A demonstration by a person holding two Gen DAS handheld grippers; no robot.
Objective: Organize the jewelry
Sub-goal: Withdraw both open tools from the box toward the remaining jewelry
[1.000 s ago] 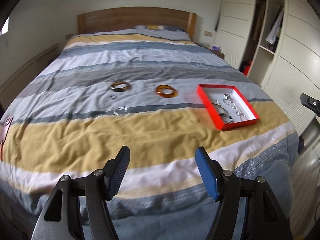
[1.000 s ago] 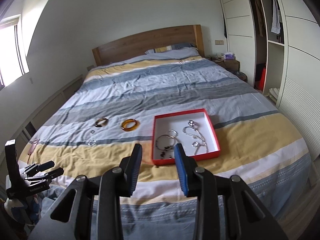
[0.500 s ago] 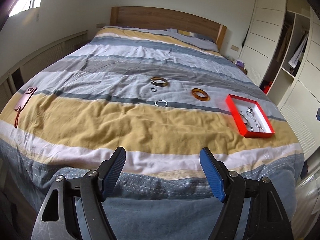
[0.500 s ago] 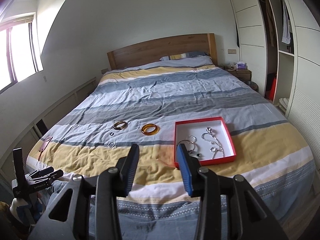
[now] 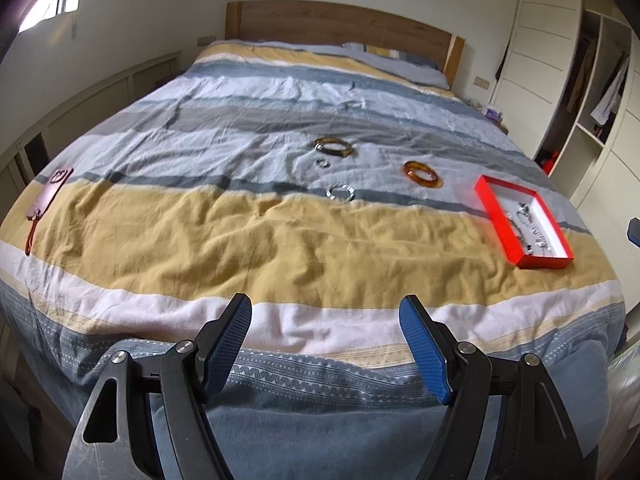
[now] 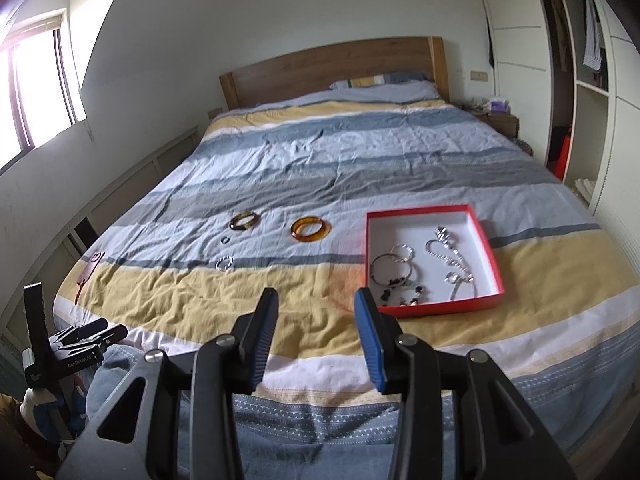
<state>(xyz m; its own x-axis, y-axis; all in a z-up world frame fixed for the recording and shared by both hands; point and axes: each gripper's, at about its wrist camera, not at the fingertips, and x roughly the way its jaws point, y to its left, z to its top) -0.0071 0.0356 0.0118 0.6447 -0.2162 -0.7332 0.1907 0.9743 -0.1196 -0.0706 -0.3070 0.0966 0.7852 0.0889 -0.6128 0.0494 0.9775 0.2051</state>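
A red box [image 6: 476,308] with a white inside lies on the striped bed and holds several silver chains and bracelets [image 6: 452,258]; it also shows in the left wrist view [image 5: 500,220]. Left of it lie an amber bangle [image 6: 311,229], a dark brown bangle [image 6: 243,220], a small ring [image 6: 226,240] and a silver bracelet [image 6: 224,263]. The same pieces show in the left wrist view: amber bangle [image 5: 423,174], brown bangle [image 5: 334,147], ring [image 5: 322,163], silver bracelet [image 5: 340,192]. My left gripper [image 5: 325,330] and right gripper [image 6: 316,318] are both open and empty, held off the foot of the bed.
A brown leather tag [image 5: 50,194] lies at the bed's left edge. A wooden headboard [image 6: 332,66] stands at the far end, a white wardrobe [image 6: 580,80] on the right, a window [image 6: 36,80] on the left. The other gripper [image 6: 64,354] shows at lower left.
Both grippers have pulled back from the bed and swung their view left; the jewelry and box now look farther off. Nothing on the bed has moved.
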